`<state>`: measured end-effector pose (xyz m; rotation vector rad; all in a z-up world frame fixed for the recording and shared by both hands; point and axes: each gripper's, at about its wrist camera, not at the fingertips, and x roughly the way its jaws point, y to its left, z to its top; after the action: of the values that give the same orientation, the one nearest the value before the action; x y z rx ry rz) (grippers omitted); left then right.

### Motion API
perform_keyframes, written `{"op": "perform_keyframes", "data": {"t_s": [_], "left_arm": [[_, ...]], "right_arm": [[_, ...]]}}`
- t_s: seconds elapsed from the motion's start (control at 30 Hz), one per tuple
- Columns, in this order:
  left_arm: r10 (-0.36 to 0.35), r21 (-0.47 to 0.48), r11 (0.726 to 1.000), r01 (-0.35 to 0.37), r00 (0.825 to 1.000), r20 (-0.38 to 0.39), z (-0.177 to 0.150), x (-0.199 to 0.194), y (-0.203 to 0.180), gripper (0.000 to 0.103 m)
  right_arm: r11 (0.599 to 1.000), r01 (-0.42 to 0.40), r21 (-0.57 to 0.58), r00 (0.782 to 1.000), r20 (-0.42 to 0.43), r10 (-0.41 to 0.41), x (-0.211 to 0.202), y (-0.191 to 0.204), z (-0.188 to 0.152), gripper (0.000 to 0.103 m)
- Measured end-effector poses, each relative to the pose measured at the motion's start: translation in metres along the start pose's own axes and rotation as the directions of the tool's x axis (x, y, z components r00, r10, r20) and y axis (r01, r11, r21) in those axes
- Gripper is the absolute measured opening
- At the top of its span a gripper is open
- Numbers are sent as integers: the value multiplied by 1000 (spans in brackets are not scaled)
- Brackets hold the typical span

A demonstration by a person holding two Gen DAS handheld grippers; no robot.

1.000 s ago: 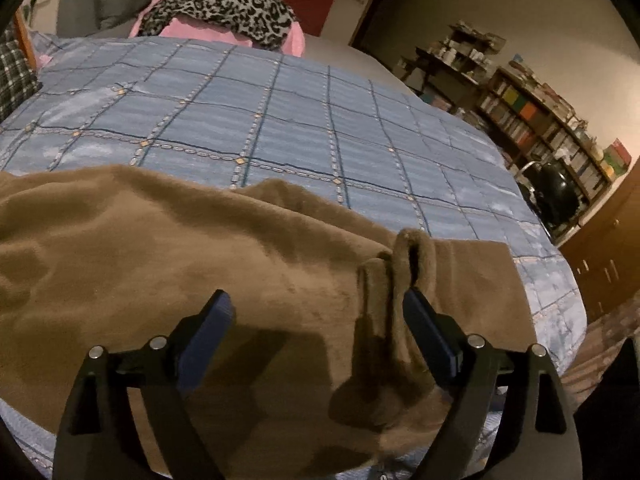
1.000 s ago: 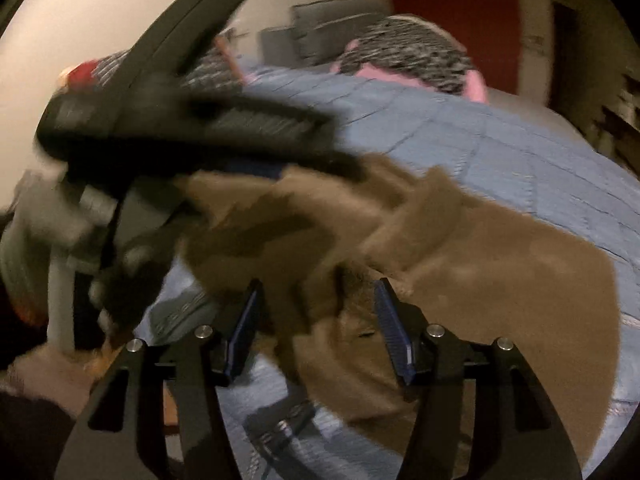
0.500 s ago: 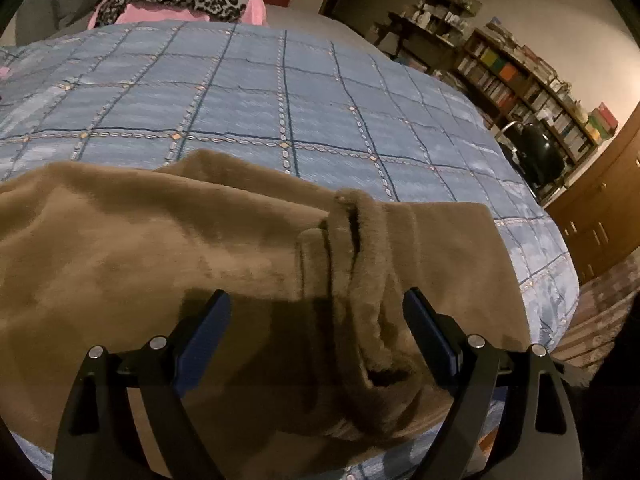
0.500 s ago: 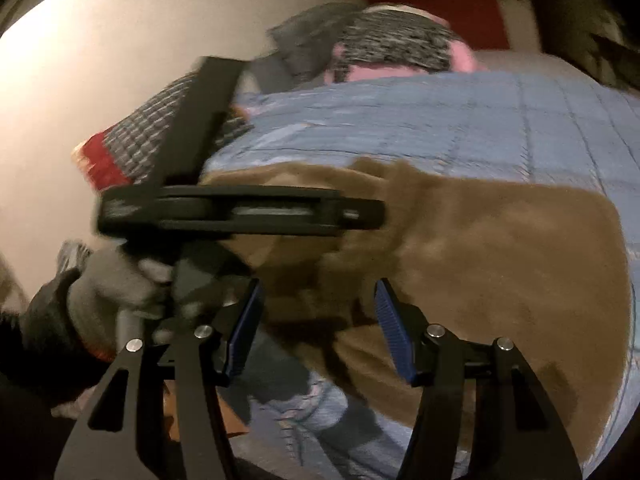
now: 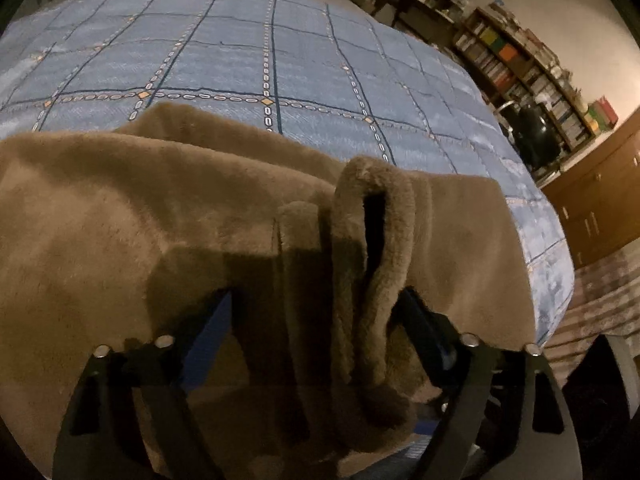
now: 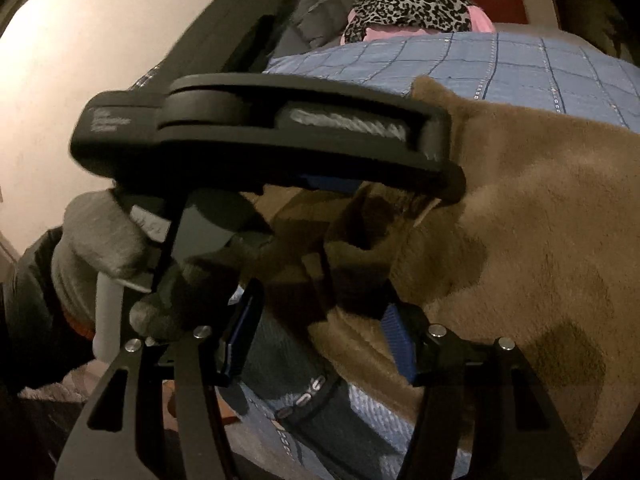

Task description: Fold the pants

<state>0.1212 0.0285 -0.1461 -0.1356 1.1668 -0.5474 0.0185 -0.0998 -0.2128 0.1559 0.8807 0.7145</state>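
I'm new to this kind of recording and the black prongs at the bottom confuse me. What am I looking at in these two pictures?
No robot here: a person holds a two-finger gripper in each hand, each with a fisheye camera looking along its fingers. The prongs are those fingers.

The left view shows the left gripper, open, pushed up to a bunched fold of fluffy brown fleece pants. They lie on a blue checked bedspread.

The right view shows the right gripper, also open, at the pants' near edge. The big black object ahead is the left gripper seen from outside, held by a grey-gloved hand. Neither gripper has closed on anything yet.
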Motion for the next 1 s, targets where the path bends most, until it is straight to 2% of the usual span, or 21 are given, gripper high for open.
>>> {"op": "perform_keyframes", "data": {"t_s": [0.07, 0.13, 0.2, 0.23, 0.33, 0.43, 0.53, 0.6, 0.7, 0.77, 0.83, 0.9, 1.0], "left_arm": [[1, 9, 1000, -1, 1000, -1, -1, 2, 0, 67], [-14, 12, 1000, 14, 1000, 3, -2, 1, -1, 53], [-34, 4, 999, 34, 999, 10, -2, -2, -1, 32], [-41, -2, 999, 41, 999, 16, -2, -4, -1, 27], [-60, 4, 998, 60, 997, 52, 0, -18, -3, 22], [-61, 42, 997, 57, 994, 96, 0, -40, -7, 22], [-27, 62, 998, 20, 991, 129, -1, -57, -3, 21], [6, 63, 998, -15, 989, 146, -1, -63, 6, 22], [30, 47, 998, -36, 992, 123, -5, -56, 23, 23], [52, 30, 998, -55, 994, 96, -8, -43, 30, 29], [89, 9, 996, -90, 992, 94, -13, -33, 36, 46], [104, -4, 995, -104, 987, 121, -17, -28, 40, 53], [81, -24, 997, -78, 986, 145, -21, -27, 44, 55]], "right_arm": [[1000, -5, 0, 1000, -1, 5, -1, -2, 2, 60], [1000, -17, 17, 1000, 1, 17, 0, -2, 2, 60], [999, -20, 30, 1000, 7, 20, -5, 1, -2, 60], [999, -18, 34, 1000, 14, 17, -11, 1, -4, 60], [999, 1, 36, 999, 42, -3, -31, 1, -3, 60], [998, 21, 59, 995, 92, -27, -58, -6, -1, 60], [994, 49, 98, 988, 143, -63, -79, -14, 6, 60], [991, 65, 118, 983, 166, -84, -84, -19, 10, 60], [979, 156, 131, 971, 164, -176, -73, -28, 21, 60], [965, 225, 134, 960, 138, -243, -59, -30, 18, 60], [946, 295, 135, 947, 91, -309, -42, -38, 13, 60], [937, 318, 142, 942, 59, -329, -30, -44, 4, 60], [927, 363, 95, 927, 60, -370, -21, -40, -8, 60]]}}
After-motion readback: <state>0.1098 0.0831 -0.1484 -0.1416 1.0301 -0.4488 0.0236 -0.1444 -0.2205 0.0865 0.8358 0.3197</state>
